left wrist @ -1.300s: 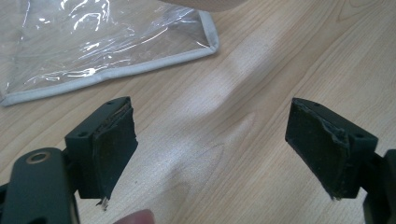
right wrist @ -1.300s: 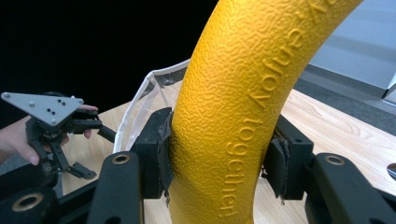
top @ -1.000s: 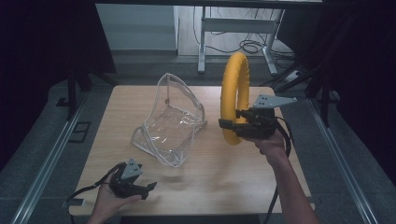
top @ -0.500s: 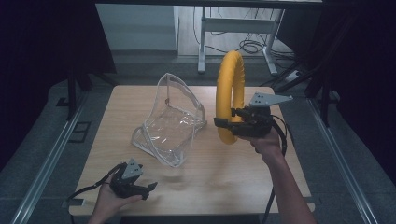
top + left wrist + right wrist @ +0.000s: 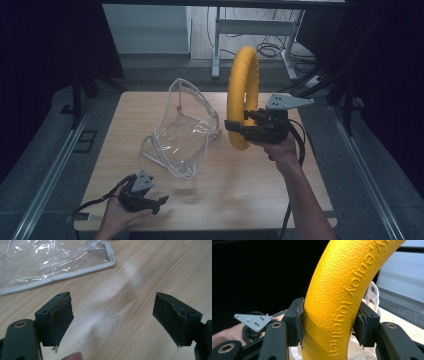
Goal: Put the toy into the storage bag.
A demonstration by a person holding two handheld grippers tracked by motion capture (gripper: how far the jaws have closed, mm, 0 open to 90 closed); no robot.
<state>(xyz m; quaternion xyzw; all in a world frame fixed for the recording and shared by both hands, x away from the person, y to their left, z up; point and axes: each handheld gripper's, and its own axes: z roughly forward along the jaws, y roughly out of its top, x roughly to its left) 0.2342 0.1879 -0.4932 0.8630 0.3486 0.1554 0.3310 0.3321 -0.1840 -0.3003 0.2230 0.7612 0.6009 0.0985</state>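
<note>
Wood table [image 5: 240,190] in dark room w/ grey floor: right gripper [image 5: 237,127] pinches upright yellow ring [image 5: 242,95] right of clear bag [image 5: 182,132]; left gripper [image 5: 159,202], jaws spread, sits near bag's front corner.

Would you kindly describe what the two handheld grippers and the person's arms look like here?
Both are black two-jaw tools. The left gripper carries a small grey three-cornered plate, worn dark pads and a black cable. The right gripper bears a larger grey plate with small holes and brass-coloured pivots. The forearms are bare, without sleeves.
</note>
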